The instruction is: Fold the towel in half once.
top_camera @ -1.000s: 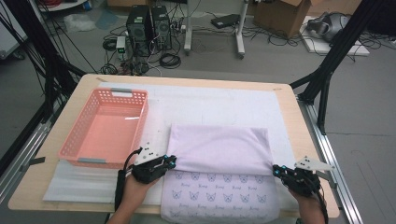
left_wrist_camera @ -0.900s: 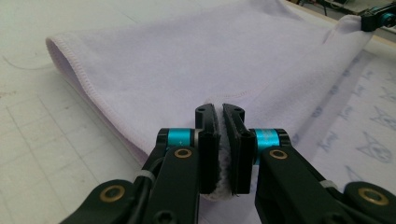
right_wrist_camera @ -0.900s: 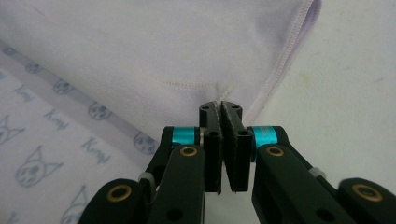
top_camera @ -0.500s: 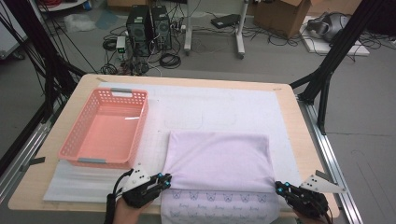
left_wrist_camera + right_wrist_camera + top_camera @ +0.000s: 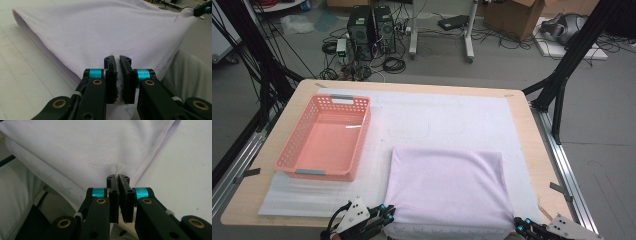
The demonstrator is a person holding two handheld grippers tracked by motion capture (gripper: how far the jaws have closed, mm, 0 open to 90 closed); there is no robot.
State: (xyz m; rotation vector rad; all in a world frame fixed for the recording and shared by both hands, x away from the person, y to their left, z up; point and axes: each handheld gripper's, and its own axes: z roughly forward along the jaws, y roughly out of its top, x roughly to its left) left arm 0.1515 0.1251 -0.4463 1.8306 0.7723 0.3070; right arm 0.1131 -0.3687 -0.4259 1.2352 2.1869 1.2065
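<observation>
Wooden worktop [image 5: 542,150] under a white sheet

A white padded sheet [image 5: 452,120] covers most of the worktop, leaving bare wood at the edges. On the sheet lie 1 empty pink basket [image 5: 326,137] at the left and 1 folded lilac cloth [image 5: 447,187] reaching the near edge.

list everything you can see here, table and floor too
cloth: one, pale lilac, folded, near edge of the table, its two near corners pinched
basket: one, pink plastic, empty, table's left side
mat: one, white, covers most of the tabletop
table: one, light wood
computer towers: two, black, on the floor beyond the table
cardboard box: one, brown, floor at far right
left tool: one, black with blue rings, shut on the cloth's near left corner
right tool: one, same colours, shut on the near right corner
</observation>
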